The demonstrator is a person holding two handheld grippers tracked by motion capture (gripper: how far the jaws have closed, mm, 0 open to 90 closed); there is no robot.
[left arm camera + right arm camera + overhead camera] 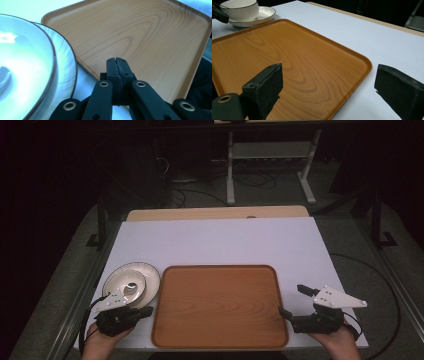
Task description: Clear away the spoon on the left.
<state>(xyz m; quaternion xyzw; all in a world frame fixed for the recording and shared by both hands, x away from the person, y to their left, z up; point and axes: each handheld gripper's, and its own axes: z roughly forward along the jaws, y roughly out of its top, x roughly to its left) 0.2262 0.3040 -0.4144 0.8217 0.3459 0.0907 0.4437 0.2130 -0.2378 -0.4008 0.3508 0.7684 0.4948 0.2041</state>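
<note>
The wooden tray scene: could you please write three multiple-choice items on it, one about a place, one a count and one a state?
1. Where do the bowl and saucer stand?
A. on the wooden tray
B. on the white tabletop, left of the wooden tray
C. right of the wooden tray

2. How many things lie on the wooden tray?
A. none
B. one
C. two

3. How do the grippers' jaws stand?
A. both open
B. left gripper open, right gripper shut
C. left gripper shut, right gripper open

Answers: 1 B, since the high view shows the saucer beside the tray's left edge. 2 A, since the tray's wood is bare in every view. 3 C, since the left gripper has its jaws pressed together, while the right gripper shows a wide gap.
</note>
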